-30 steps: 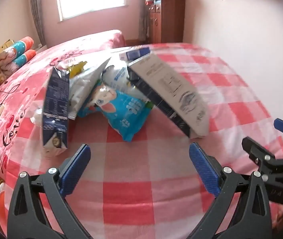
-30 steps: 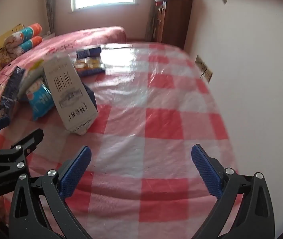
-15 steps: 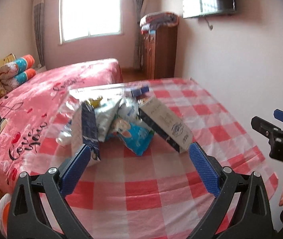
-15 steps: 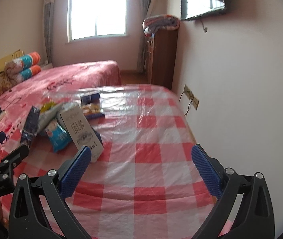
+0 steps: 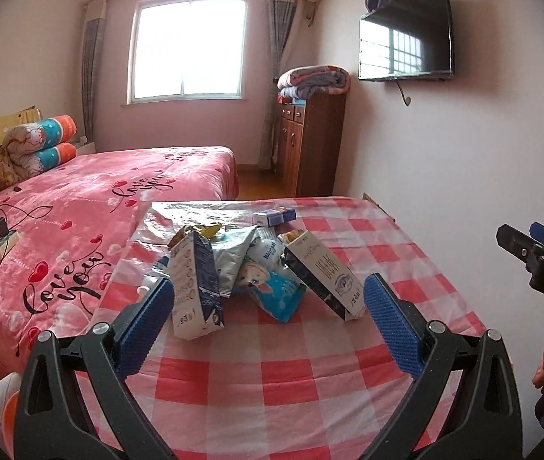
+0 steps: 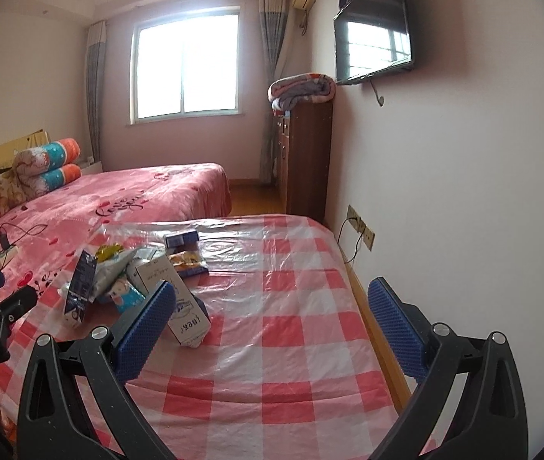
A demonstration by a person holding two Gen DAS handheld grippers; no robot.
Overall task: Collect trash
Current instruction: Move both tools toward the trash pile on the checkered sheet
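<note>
Jaws of my left gripper (image 5: 268, 306) spread wide, holding nothing, hovering above checked counter (image 5: 272, 383). Jaws of my right gripper (image 6: 272, 314) also wide apart, empty, over counter's right half under clear plastic sheet (image 6: 279, 253). Trash pile just beyond left gripper: navy-and-white carton (image 5: 195, 287) leaning left, blue snack bag (image 5: 272, 291) in middle, white carton (image 5: 325, 276) tilted right, silver wrappers (image 5: 233, 253) behind. Small blue box (image 5: 273, 216) farther back. Pink bed (image 5: 80, 207) to left; wooden cabinet (image 5: 310, 145), window (image 5: 187, 46) beyond.
</note>
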